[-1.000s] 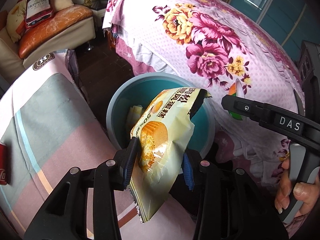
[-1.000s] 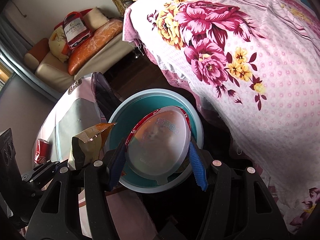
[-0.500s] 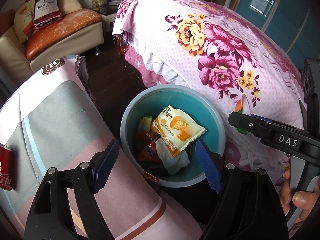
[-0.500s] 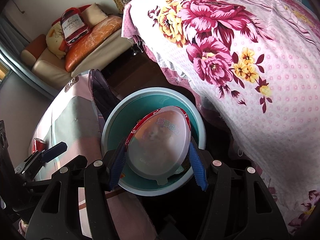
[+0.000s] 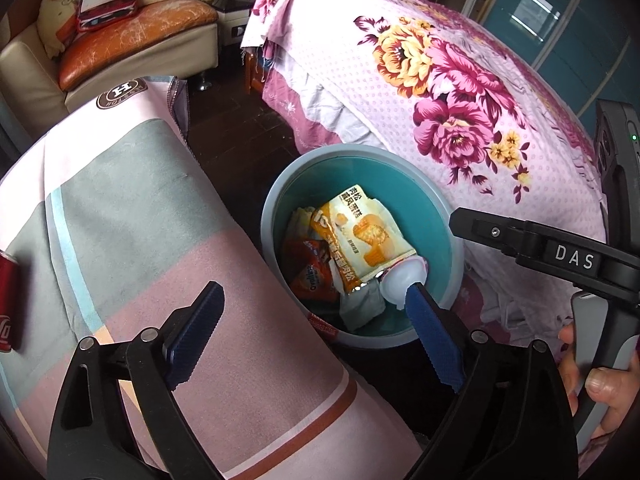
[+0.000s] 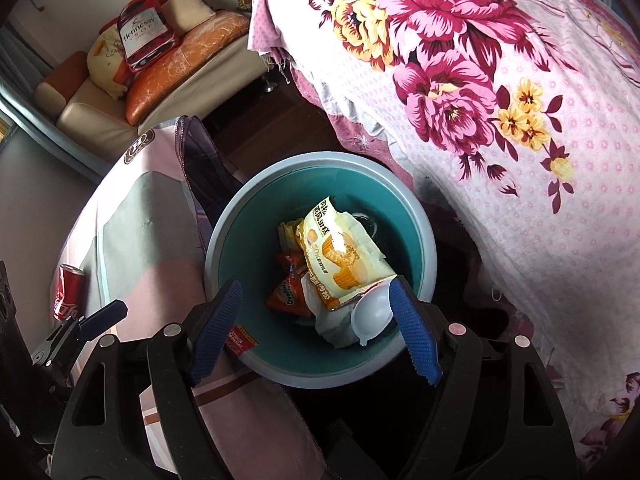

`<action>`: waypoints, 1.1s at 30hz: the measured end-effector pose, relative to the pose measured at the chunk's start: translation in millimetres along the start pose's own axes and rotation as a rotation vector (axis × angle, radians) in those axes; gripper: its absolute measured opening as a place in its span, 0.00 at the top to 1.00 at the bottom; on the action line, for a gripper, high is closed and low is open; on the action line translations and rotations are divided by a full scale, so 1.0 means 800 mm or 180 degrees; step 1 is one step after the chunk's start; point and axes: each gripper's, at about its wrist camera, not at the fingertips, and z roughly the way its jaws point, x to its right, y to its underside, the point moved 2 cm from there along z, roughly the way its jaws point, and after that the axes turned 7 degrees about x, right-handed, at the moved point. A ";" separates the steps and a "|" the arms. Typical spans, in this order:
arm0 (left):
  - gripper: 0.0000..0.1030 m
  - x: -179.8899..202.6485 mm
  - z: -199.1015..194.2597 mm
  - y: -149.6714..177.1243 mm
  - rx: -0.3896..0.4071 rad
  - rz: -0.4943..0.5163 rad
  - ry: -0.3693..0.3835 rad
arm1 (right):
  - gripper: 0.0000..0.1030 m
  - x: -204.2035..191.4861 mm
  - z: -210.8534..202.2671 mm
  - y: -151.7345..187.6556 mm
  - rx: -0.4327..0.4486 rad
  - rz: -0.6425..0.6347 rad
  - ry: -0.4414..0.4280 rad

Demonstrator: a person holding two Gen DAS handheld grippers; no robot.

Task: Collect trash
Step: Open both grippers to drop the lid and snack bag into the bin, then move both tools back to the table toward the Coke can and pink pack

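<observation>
Moved: the white plastic lid (image 6: 372, 314) has left the right gripper (image 6: 316, 320), which held it half a second ago; it now lies inside the bin, tilted against the wrappers, right by the tip of that gripper's right-hand finger. I cannot tell whether it touches the pad.
Right gripper: jaws spread wide, nothing between them, poised over the bin's near rim.
Left gripper (image 5: 316, 332): jaws also spread wide and empty, as they were half a second ago; the yellow cake wrapper (image 5: 360, 240) it pinched a second ago lies in the bin ahead of its right-hand finger.
Bin (image 6: 224, 236): round teal bucket with a grey-blue rim, straight ahead of both pairs of jaws, between the striped cloth and the bed.
Bin contents: the yellow cake wrapper on top; an orange snack packet (image 6: 286, 292) under it toward the left-hand fingers; crumpled white packaging (image 6: 332, 324) below; the white plastic lid at the near right.
Left of the jaws: striped cloth (image 5: 132, 216) in pink, grey-green and pale blue, with a red cola can (image 5: 8, 300) lying on it at the far left edge.
Right of the jaws: floral bedspread (image 6: 500, 92), pink with magenta and yellow flowers, hanging beside the bin.
Beyond the jaws: a cream sofa (image 5: 32, 68) with an orange cushion.
</observation>
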 end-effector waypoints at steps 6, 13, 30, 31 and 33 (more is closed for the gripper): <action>0.10 -0.019 -0.008 0.010 -0.0007 -0.0134 0.0026 | 0.24 -0.012 0.001 0.008 -0.0073 -0.0004 0.0050; 0.10 -0.045 -0.029 0.021 0.0032 -0.0274 0.0002 | 0.19 -0.040 -0.002 0.022 -0.0145 -0.0093 0.0073; 0.09 -0.176 -0.133 0.090 0.0307 -0.0876 -0.0348 | 0.18 -0.204 -0.009 0.078 -0.0348 -0.0719 -0.0164; 0.09 -0.187 -0.141 0.096 0.0331 -0.0922 -0.0396 | 0.17 -0.215 -0.008 0.083 -0.0372 -0.0757 -0.0185; 0.09 -0.211 -0.159 0.108 0.0379 -0.1027 -0.0514 | 0.17 -0.238 -0.007 0.092 -0.0411 -0.0835 -0.0220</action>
